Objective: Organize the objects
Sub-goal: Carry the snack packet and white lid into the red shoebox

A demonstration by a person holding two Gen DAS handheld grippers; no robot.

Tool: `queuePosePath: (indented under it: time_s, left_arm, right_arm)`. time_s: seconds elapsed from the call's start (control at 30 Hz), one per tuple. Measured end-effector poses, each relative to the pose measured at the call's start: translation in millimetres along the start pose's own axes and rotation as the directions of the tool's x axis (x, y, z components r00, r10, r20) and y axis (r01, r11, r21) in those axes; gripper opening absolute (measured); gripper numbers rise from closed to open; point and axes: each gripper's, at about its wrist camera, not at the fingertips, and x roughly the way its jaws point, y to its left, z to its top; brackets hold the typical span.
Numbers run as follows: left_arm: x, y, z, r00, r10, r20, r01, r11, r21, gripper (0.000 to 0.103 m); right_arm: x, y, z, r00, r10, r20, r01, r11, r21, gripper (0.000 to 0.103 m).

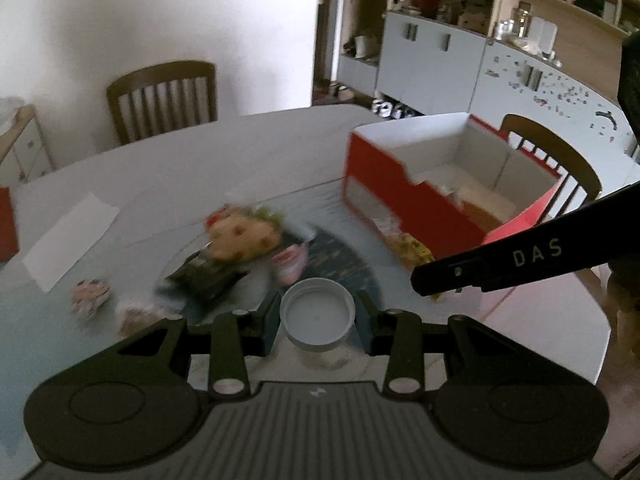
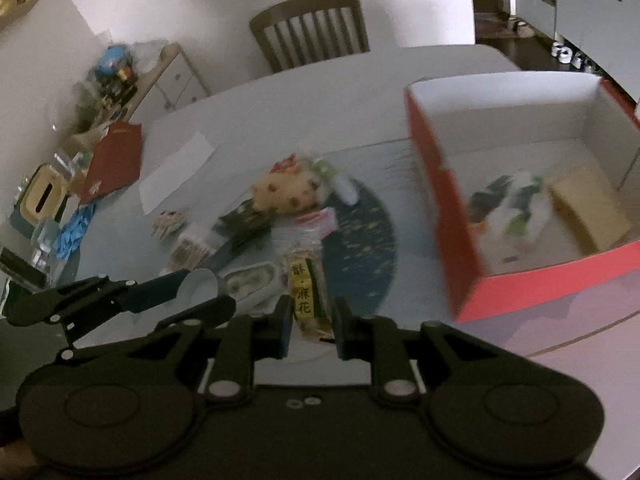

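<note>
My left gripper (image 1: 318, 320) is shut on a white jar with an open round mouth (image 1: 317, 315), held above the table; it also shows in the right wrist view (image 2: 200, 286). My right gripper (image 2: 311, 326) is shut on a yellow-labelled snack packet (image 2: 306, 294), low over the dark round mat (image 2: 372, 232). A red box with a white inside (image 2: 448, 216) stands to the right and holds a tan packet (image 2: 588, 204) and a green-white packet (image 2: 520, 208). A pile of snack packets (image 2: 280, 192) lies on the mat; the box (image 1: 404, 184) and the pile (image 1: 240, 240) also show in the left view.
A white paper strip (image 2: 176, 172) and a red folder (image 2: 116, 160) lie at the table's left. Blue gloves (image 2: 74, 232) and a tissue box (image 2: 42, 194) sit at the left edge. A wooden chair (image 2: 312, 28) stands behind the table; another chair (image 1: 556, 156) stands behind the box.
</note>
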Motion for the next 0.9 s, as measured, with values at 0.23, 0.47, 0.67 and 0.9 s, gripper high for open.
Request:
queuePosePath:
  time_s: [0.23,0.47,0.67,0.9]
  left_arm:
    - [13,-46,27,1.0,-0.018,0.026,0.017,0.999,0.029,0.038]
    - [31,-88,51,0.999,-0.028,0.042,0.025,0.998,0.054,0.038]
    - [51,-119,67,0.999,-0.03,0.042,0.026,0.997,0.079,0.038]
    - [76,-150,86,0.999,-0.029,0.034,0.025,0.992,0.123,0.038]
  right_arm:
    - [-23,-47,11,0.999,0.001,0.046,-0.002,1.0,0.028,0.02]
    - [-38,-91,21,0.997,-0.003,0.073,0.0,0.999,0.044,0.02]
    - [-47,-129,32,0.995,-0.015,0.094,0.009,0.998,0.065,0.02]
    - [-51,-173,46,0.992,-0.06,0.111,0.05,0.995,0.087,0.02]
